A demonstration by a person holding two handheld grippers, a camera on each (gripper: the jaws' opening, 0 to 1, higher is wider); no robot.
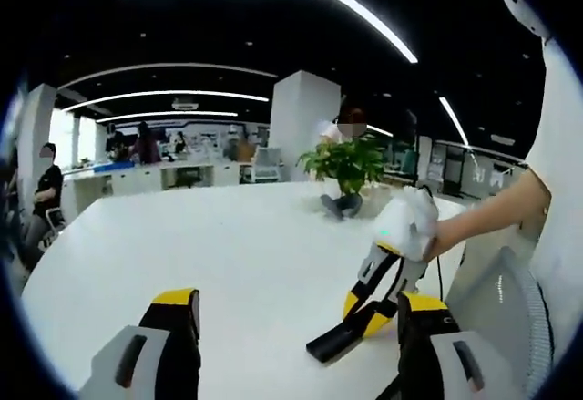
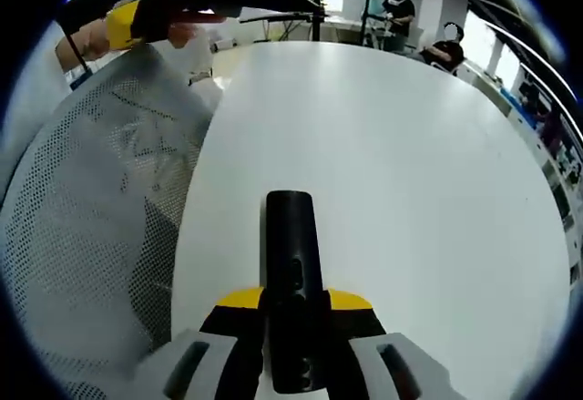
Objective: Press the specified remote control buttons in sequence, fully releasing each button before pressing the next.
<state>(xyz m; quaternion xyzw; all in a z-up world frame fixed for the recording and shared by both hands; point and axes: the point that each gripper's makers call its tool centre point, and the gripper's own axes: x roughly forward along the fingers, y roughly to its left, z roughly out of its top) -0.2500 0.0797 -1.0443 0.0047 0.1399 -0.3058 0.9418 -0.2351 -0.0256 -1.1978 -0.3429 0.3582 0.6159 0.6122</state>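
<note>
Right gripper [image 2: 291, 323] grips a black remote control [image 2: 291, 272] over the white desk [image 2: 410, 163].
In the left gripper view, the left gripper [image 1: 296, 345] hangs with jaws open above the desk; the remote sits at 5 o'clock, potted plant [image 1: 349, 168] at 1 o'clock.

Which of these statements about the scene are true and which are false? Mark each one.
1. The right tool grips a slim black remote control. True.
2. The left tool holds the remote. False: its jaws stand open, with nothing between them.
3. A green leafy potted plant stands on the white round table. True.
4. The remote lies flat on the table, untouched. False: it is clamped in the right tool.
5. A white mesh chair back stands beside the table. True.
</note>
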